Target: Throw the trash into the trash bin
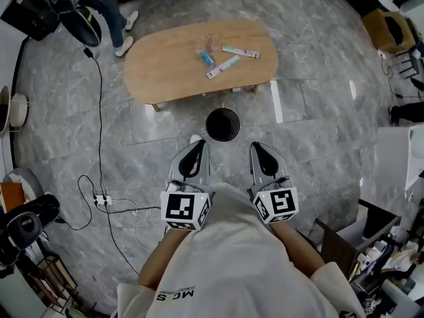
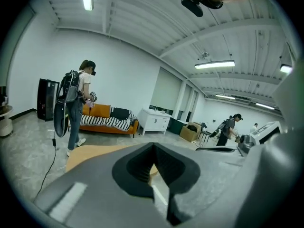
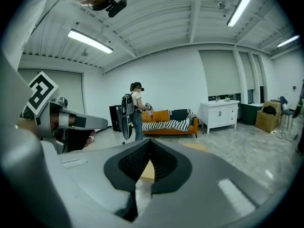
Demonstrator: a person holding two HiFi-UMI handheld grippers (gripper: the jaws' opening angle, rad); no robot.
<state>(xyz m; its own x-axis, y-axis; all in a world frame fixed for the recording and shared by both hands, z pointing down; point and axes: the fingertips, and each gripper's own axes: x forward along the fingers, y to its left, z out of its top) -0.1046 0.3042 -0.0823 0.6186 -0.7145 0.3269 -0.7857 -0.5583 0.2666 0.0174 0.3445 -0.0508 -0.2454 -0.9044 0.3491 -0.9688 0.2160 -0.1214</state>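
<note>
Head view shows the black trash bin [image 1: 222, 124] on the grey floor. On the bin's near side, the left gripper [image 1: 197, 148] and right gripper [image 1: 260, 150] point toward it, each with jaws pressed together and holding nothing. Beyond the bin, the trash [image 1: 222, 66] lies scattered on the wooden table [image 1: 165, 68].

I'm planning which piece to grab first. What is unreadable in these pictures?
- Trash on the table: too small in the head view to identify; the left claw and right claw block it in their views.
- Trash bin interior: dark in the head view; unseen elsewhere.
</note>
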